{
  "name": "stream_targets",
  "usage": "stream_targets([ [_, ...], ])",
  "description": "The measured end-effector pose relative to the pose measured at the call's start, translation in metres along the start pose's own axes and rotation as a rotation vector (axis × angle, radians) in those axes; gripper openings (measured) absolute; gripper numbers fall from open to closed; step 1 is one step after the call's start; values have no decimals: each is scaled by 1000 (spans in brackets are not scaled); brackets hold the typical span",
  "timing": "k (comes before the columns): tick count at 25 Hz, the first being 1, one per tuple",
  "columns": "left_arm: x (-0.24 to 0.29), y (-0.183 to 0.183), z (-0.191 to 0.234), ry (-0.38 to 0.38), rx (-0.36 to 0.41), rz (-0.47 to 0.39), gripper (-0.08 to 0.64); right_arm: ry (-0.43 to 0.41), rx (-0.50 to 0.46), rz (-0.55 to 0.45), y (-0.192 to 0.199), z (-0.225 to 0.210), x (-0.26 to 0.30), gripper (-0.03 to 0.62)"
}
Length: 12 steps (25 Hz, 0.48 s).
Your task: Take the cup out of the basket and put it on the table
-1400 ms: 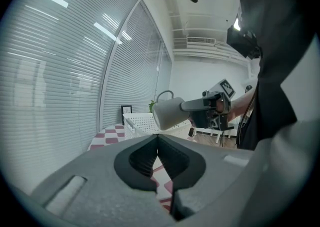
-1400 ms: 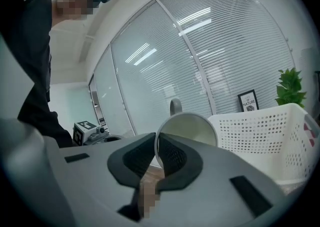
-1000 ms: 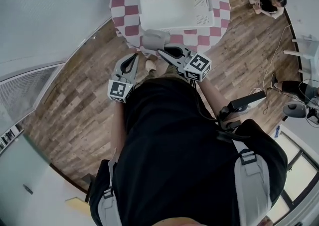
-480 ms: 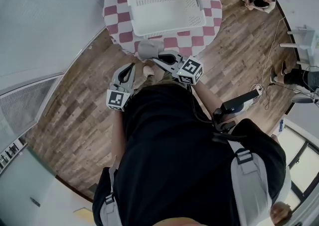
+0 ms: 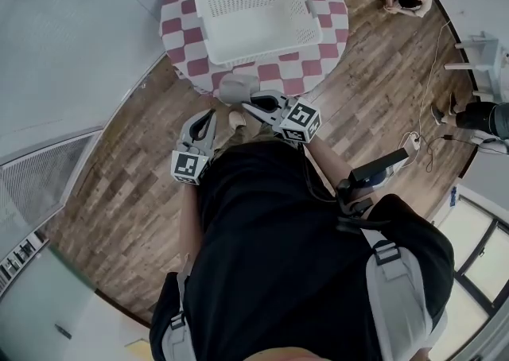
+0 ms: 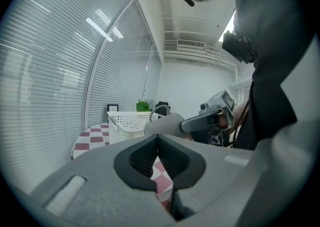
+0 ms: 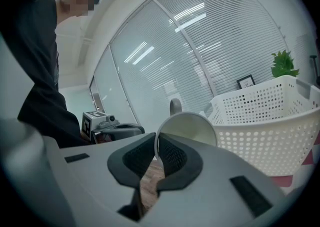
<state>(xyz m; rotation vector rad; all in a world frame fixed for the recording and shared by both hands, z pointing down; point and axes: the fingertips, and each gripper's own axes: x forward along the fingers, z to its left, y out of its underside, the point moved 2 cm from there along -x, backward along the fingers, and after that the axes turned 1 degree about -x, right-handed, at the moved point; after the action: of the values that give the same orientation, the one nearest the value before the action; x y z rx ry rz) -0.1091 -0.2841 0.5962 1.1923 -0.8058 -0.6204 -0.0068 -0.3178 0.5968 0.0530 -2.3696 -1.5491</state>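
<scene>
Right gripper view: right gripper (image 7: 156, 145) is clamped narrow on the rim of the cup (image 7: 189, 127), which is tilted in the air, out of the basket (image 5: 262, 45) and by the desk (image 5: 320, 59) edge. Left gripper (image 6: 158, 143) is closed and empty. Advice: move over bare cloth, turn the cup upright, lower until the base rests, then release.

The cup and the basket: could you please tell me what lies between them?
Only a bare strip of checkered tablecloth, seen in the head view, separates the cup from the basket.
</scene>
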Motion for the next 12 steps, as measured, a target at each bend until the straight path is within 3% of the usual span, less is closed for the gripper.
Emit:
stream_targets([
  [12, 2, 1, 3, -3, -9, -1, 5, -5, 2, 12, 2, -2, 2, 29],
])
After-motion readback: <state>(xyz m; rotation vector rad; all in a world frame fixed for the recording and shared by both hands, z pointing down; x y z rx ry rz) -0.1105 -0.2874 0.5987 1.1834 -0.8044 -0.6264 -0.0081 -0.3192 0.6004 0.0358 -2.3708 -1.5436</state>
